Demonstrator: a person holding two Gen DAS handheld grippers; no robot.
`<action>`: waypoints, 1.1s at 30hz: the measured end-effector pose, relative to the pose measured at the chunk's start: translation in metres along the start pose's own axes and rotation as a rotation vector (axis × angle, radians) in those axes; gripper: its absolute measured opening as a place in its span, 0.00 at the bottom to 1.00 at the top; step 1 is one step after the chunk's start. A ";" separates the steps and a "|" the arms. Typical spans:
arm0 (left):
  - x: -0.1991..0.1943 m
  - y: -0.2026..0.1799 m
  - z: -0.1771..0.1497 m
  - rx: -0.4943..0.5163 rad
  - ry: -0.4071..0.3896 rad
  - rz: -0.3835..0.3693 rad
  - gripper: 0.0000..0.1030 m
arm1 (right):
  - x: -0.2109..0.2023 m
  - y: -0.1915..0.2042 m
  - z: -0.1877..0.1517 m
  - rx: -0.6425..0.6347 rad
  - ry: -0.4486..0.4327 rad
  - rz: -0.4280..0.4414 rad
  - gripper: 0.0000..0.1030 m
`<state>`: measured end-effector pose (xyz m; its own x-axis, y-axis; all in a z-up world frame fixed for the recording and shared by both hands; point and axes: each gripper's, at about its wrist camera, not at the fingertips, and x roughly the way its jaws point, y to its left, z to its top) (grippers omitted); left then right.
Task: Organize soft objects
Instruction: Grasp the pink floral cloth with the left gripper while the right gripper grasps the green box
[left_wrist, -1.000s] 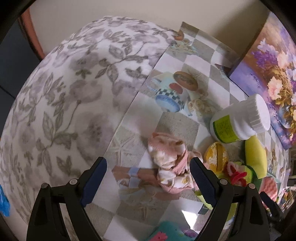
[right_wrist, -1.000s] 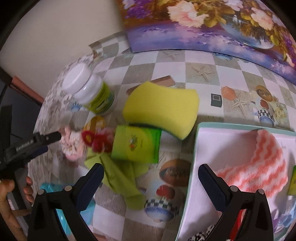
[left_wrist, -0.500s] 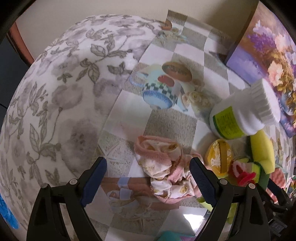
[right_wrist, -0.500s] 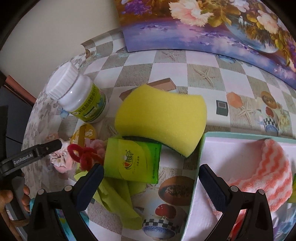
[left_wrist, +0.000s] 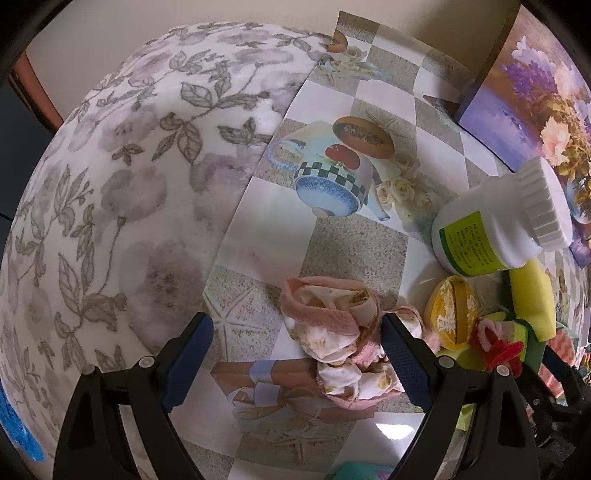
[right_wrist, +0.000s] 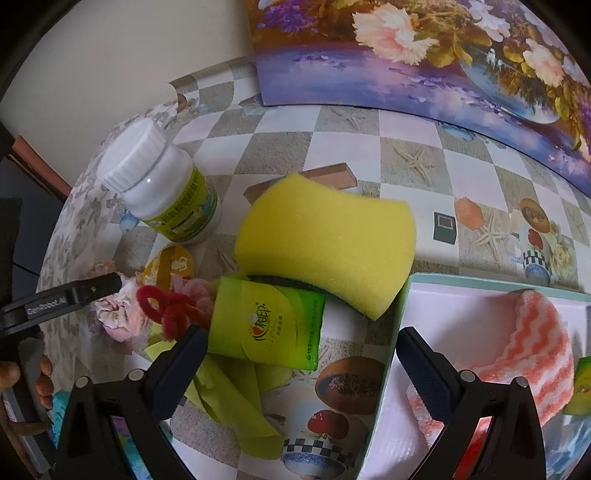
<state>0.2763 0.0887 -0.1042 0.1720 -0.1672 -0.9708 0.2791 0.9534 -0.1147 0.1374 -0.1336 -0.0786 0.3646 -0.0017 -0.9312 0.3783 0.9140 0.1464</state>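
A person's left gripper (left_wrist: 297, 350) hangs nose-down over a crumpled pink floral cloth (left_wrist: 340, 341) on a checked, picture-printed table covering (left_wrist: 354, 243), its jaws spread wide and empty, the cloth lying nearer the right-hand blue pad (left_wrist: 402, 360) than the left. The step in hand looks like the pickup of this cloth: a good grasp would call for centring the jaws over the bunched middle, lowering until the pads straddle the thickest fold, then closing firmly so no loose flap trails; the yellow round packet (left_wrist: 452, 317) just beside the cloth should stay outside the jaws. The right gripper (right_wrist: 299, 363) is likewise released and holds nothing, poised above a green tissue pack (right_wrist: 267, 325) and the edge of a teal-rimmed tray (right_wrist: 400, 306). Counted across both views: one pink floral cloth, one yellow sponge (right_wrist: 325, 243) resting on the tissue pack and tray rim, one tissue pack, one red pipe-cleaner twist (right_wrist: 166, 308), one lime-green cloth (right_wrist: 229, 398), one white bottle (right_wrist: 162, 192) with a green label, and one coral-striped fuzzy cloth (right_wrist: 528, 354) already in the tray, with a green packet edge beside it
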 end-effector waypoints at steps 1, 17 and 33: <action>0.002 0.002 0.002 0.002 0.004 0.000 0.89 | -0.001 0.001 0.001 -0.001 -0.002 0.002 1.00; 0.017 0.000 0.016 0.035 0.007 0.014 0.88 | 0.002 0.013 -0.003 -0.043 0.007 0.038 0.89; 0.015 -0.020 0.013 0.086 -0.006 0.041 0.77 | 0.019 0.027 -0.006 -0.062 0.009 0.054 0.77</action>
<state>0.2857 0.0636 -0.1135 0.1904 -0.1307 -0.9730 0.3518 0.9344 -0.0566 0.1494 -0.1066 -0.0940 0.3752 0.0517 -0.9255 0.3044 0.9362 0.1757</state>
